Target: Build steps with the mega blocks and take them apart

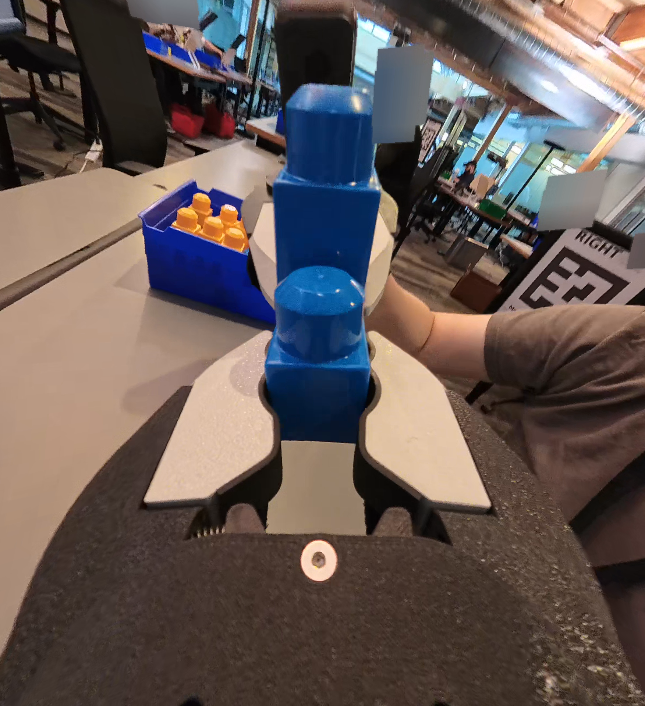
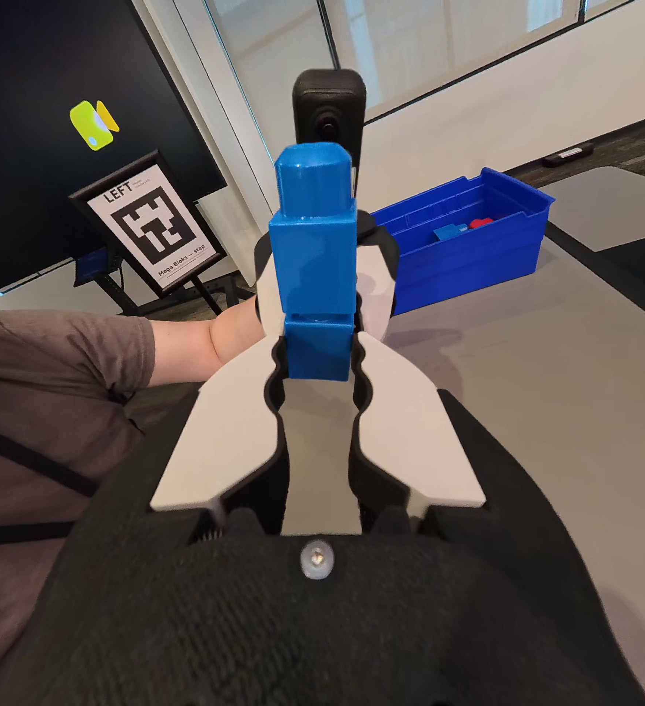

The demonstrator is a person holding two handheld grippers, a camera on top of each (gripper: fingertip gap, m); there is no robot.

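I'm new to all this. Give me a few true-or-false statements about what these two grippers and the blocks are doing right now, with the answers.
1. Both grippers grip blue blocks. True: the left gripper holds the lower blue block, the right gripper another blue block.
2. The blue bin holds green blocks. False: orange blocks.
3. The blocks lie flat on the table. False: they are held above it.
4. The other blue bin holds a red block. True.
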